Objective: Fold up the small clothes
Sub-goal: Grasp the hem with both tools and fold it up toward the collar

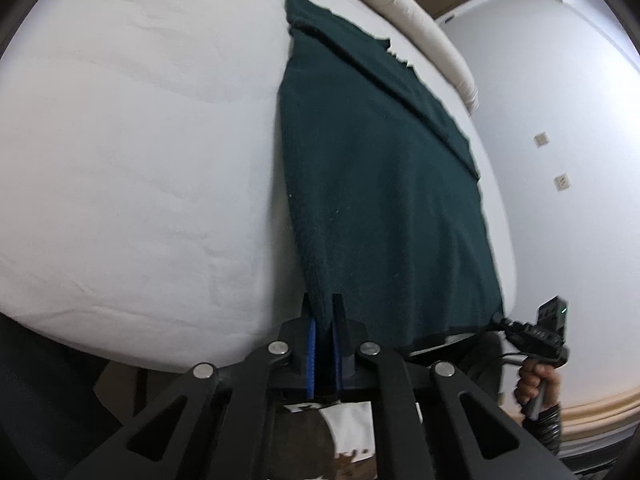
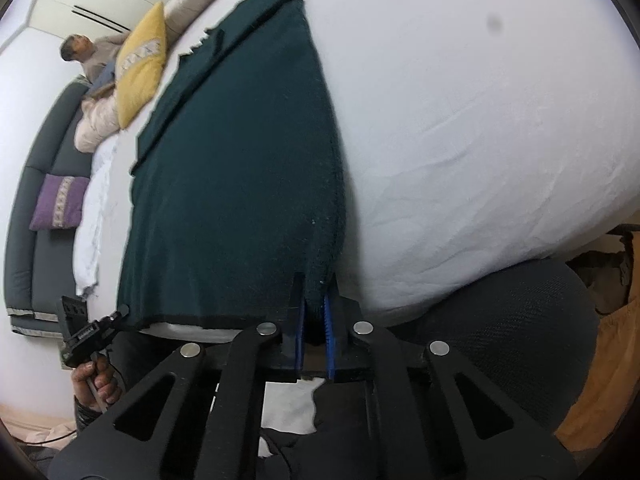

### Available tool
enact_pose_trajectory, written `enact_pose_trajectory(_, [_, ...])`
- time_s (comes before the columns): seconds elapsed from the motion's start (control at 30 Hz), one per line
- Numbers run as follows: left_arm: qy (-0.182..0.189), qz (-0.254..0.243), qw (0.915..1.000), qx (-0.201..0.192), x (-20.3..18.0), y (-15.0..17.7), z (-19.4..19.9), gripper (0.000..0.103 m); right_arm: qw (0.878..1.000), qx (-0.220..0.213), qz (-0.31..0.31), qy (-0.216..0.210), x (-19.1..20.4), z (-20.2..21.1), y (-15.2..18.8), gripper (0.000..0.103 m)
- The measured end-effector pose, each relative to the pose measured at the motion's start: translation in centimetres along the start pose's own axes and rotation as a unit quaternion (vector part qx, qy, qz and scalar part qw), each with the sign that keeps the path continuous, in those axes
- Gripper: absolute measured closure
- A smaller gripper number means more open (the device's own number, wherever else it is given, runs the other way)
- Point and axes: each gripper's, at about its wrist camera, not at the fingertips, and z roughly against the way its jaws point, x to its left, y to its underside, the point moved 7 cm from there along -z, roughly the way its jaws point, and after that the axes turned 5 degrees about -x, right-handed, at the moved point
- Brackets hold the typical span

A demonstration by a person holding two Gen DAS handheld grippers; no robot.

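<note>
Left tongs [image 1: 325,312] clamped on green garment [image 1: 380,200] near corner, right tongs [image 2: 316,300] clamped likewise, white bed [image 1: 140,140]

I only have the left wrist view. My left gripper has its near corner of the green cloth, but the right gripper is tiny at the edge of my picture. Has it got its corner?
Observer: Yes. In the right wrist view the right gripper is shut on the other near corner of the green cloth.
Operator: Anything close to it on that side?
Observer: A dark mesh chair stands beside the bed edge, just right of that gripper.
Operator: And at the far end of the bed?
Observer: A person is there, beyond a yellow cushion at the far left.
</note>
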Motion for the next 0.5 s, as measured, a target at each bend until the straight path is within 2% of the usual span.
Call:
enact_pose_trajectory(0.13, [0.057,0.037,0.9972,-0.032,-0.2,-1.3,1.9,0.096,0.998,-0.040,-0.006,-0.057,1.8,1.8,-1.5,0.097])
enact_pose_trajectory(0.2, [0.090,0.059,0.9930,-0.049,-0.3,-2.2,2.9,0.096,0.993,-0.066,-0.018,-0.093,2.5,3.0,-2.7,0.097])
enact_pose_trajectory(0.3, [0.126,0.083,0.9864,-0.065,-0.4,-3.2,3.7,0.096,0.989,-0.085,-0.038,-0.115,2.5,3.8,-4.2,0.097])
enact_pose_trajectory(0.5, [0.151,0.108,0.9794,-0.080,-0.8,-4.4,3.9,0.096,0.984,-0.110,-0.047,-0.134,3.4,4.2,-6.1,0.097])
